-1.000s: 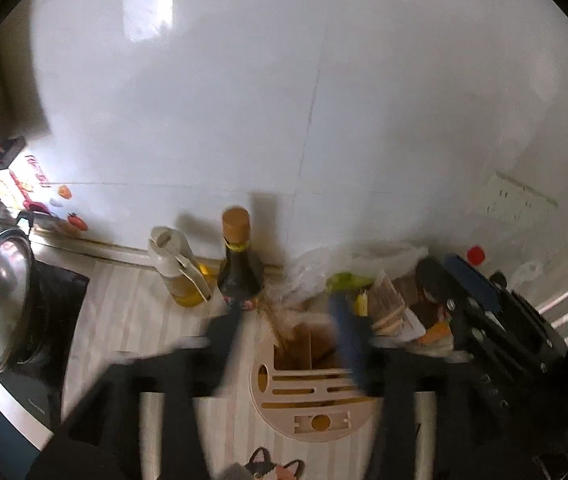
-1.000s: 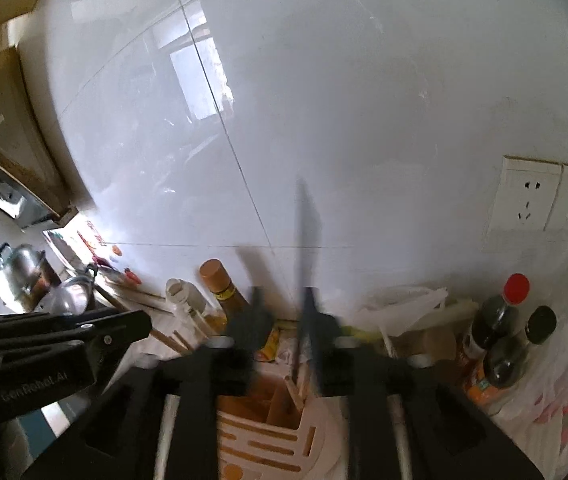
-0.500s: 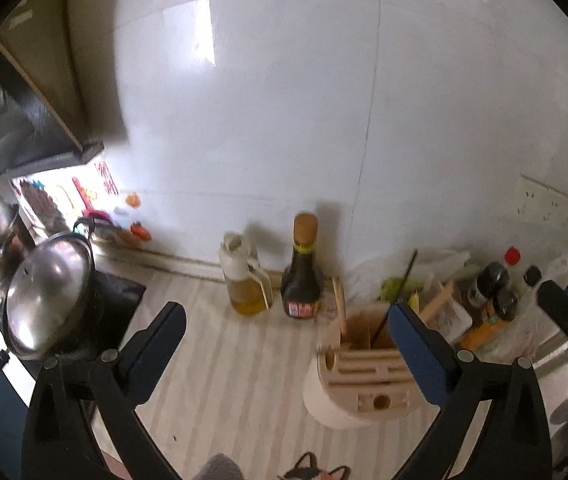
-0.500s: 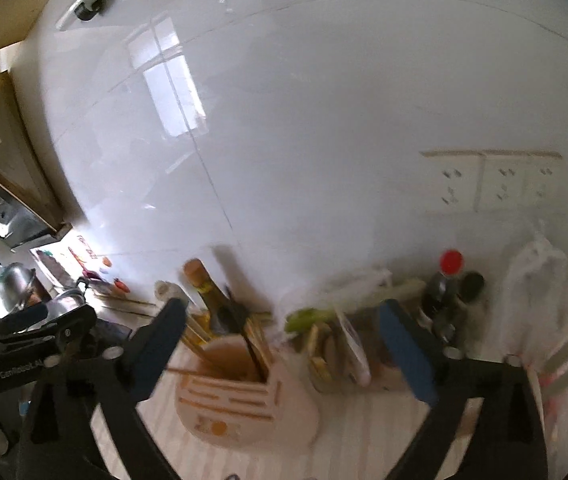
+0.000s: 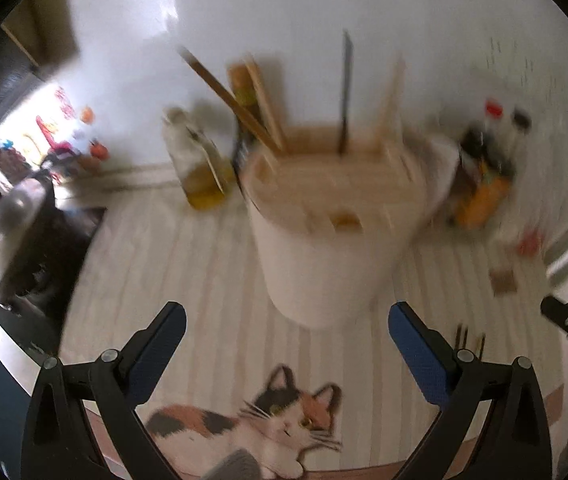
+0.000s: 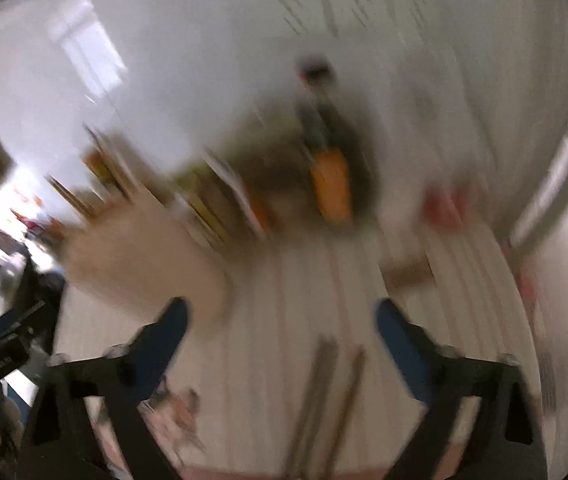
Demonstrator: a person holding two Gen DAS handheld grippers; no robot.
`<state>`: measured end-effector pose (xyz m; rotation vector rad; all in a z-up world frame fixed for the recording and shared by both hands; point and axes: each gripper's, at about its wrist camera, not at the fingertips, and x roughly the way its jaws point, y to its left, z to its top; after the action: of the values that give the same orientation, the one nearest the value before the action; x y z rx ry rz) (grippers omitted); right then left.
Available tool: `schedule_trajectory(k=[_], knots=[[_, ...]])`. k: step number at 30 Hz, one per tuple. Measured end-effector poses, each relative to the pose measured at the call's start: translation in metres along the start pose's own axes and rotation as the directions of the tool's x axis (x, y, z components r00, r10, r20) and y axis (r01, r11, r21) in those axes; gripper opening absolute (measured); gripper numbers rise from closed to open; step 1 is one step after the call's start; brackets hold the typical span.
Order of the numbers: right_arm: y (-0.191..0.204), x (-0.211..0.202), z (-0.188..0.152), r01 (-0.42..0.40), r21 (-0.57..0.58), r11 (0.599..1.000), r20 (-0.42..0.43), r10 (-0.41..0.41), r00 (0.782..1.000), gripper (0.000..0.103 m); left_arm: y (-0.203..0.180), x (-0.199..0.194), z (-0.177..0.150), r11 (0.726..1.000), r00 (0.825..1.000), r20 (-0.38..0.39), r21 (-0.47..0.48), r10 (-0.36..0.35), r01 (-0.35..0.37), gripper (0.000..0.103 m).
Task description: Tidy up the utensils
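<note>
Over the striped counter (image 5: pixel 203 264), left hand-held gripper (image 5: pixel 286 330) gapes empty; right hand-held gripper (image 6: pixel 279 320) is closing, empty.

A: State changes at the left gripper (image 5: pixel 286 330).
B: It has dropped toward the bench (image 5: pixel 203 272). Its jaws went from part closed to full spread, with nothing between them. The holder (image 5: pixel 324 240) now looms close ahead.
A: And the right gripper (image 6: pixel 279 326)?
B: It has dropped and swung right. Jaws widened, now closing, above chopsticks (image 6: pixel 324 392) lying on the bench.
</note>
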<state>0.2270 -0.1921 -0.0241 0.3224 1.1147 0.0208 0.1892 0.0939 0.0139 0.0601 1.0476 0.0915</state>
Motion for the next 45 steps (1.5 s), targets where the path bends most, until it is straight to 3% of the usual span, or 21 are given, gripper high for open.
schedule_trajectory(k=[2, 5, 11, 14, 20, 24, 27, 32, 34, 36, 38, 41, 45], knots=[[-0.021, 0.02, -0.02, 0.04, 0.027, 0.999, -0.078, -0.038, 0.996, 0.061, -0.015, 0.021, -0.014, 1.0, 0.999, -0.052, 0.028, 0.003, -0.001, 0.103], [-0.054, 0.059, -0.054, 0.069, 0.094, 0.993, -0.213, -0.048, 0.976, 0.047, -0.034, 0.048, -0.033, 0.998, 0.992, -0.127, 0.063, 0.006, 0.002, 0.103], [-0.083, 0.11, -0.097, 0.091, 0.139, 0.986, -0.351, -0.037, 0.936, 0.028, -0.067, 0.081, -0.06, 0.989, 0.974, -0.224, 0.146, 0.024, 0.009, 0.103], [-0.081, 0.121, -0.107, 0.093, 0.121, 0.988, -0.377, -0.04, 0.925, 0.02, -0.079, 0.085, -0.067, 0.985, 0.969, -0.243, 0.174, 0.031, 0.013, 0.103], [-0.061, 0.127, -0.108, 0.112, -0.004, 0.994, -0.363, -0.106, 0.926, 0.006, -0.094, 0.088, -0.073, 0.977, 0.966, -0.254, 0.213, 0.042, 0.013, 0.103], [-0.082, 0.121, -0.112, 0.107, 0.05, 0.993, -0.369, -0.081, 0.926, 0.005, -0.116, 0.088, -0.079, 0.966, 0.964, -0.266, 0.254, 0.015, 0.055, 0.103], [-0.108, 0.112, -0.119, 0.118, 0.094, 0.989, -0.375, -0.075, 0.924, 0.005, -0.143, 0.094, -0.089, 0.952, 0.946, -0.322, 0.279, -0.034, 0.129, 0.099], [-0.14, 0.102, -0.127, 0.146, 0.124, 0.981, -0.388, -0.087, 0.917, 0.005, -0.181, 0.111, -0.103, 0.925, 0.92, -0.387, 0.326, -0.058, 0.195, 0.064], [-0.149, 0.099, -0.129, 0.158, 0.139, 0.978, -0.39, -0.092, 0.916, 0.005, -0.191, 0.116, -0.106, 0.916, 0.919, -0.391, 0.349, -0.052, 0.201, 0.052], [-0.153, 0.097, -0.128, 0.164, 0.153, 0.975, -0.389, -0.093, 0.916, 0.005, -0.198, 0.114, -0.106, 0.91, 0.932, -0.358, 0.369, -0.051, 0.191, 0.05], [-0.151, 0.096, -0.128, 0.166, 0.158, 0.973, -0.387, -0.094, 0.917, 0.005, -0.207, 0.117, -0.109, 0.899, 0.925, -0.374, 0.382, -0.062, 0.214, 0.027], [-0.148, 0.098, -0.127, 0.18, 0.145, 0.973, -0.39, -0.111, 0.914, 0.006, -0.213, 0.114, -0.111, 0.891, 0.928, -0.367, 0.396, -0.069, 0.223, 0.002], [-0.141, 0.102, -0.124, 0.174, 0.125, 0.977, -0.399, -0.111, 0.91, 0.005, -0.193, 0.116, -0.112, 0.915, 0.926, -0.374, 0.352, -0.056, 0.198, 0.002]])
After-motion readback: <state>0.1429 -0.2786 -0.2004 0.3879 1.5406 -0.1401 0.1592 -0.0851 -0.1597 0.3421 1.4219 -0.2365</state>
